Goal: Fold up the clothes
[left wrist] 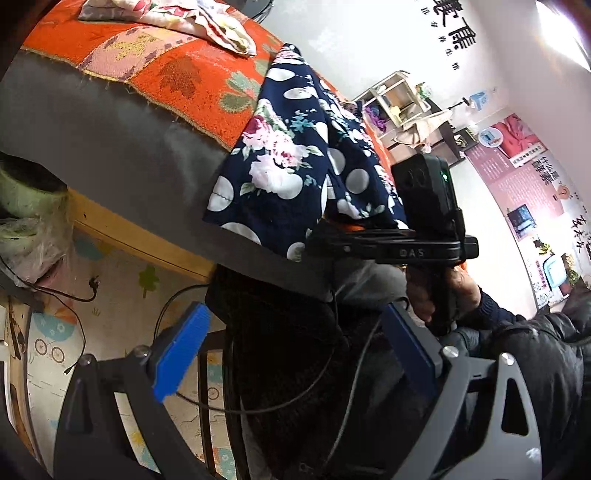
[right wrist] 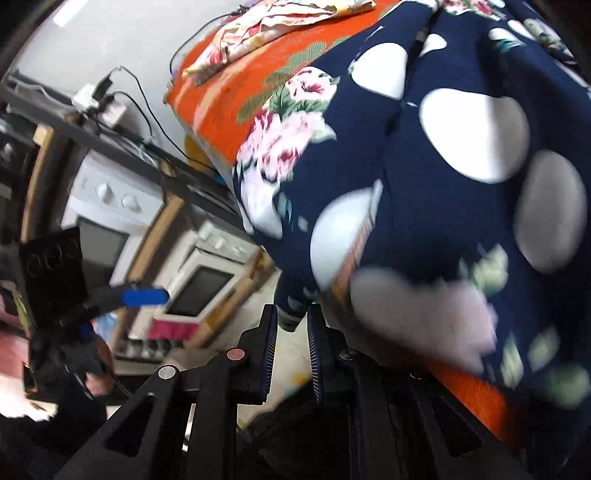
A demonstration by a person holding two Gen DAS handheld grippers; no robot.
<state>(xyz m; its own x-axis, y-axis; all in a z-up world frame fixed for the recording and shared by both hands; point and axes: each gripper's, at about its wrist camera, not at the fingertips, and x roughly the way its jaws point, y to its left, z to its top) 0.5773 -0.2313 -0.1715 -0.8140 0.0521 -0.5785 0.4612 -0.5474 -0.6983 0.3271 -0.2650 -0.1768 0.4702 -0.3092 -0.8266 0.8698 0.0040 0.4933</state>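
Dress [right wrist: 424, 166] hangs off bed edge [left wrist: 110, 122]; right tongs [right wrist: 291, 325] pinch its corner, left tongs [left wrist: 291, 354] spread w/ nothing. Pull slow, keep cloth flat.

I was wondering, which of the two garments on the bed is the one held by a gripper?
The navy dotted floral garment, hanging over the bed's edge: the right gripper pinches its lower corner. The pale floral garment lies crumpled further back on the orange blanket, untouched.

Motion-blurred navy floral garment [right wrist: 424, 192], cropped at right edge.
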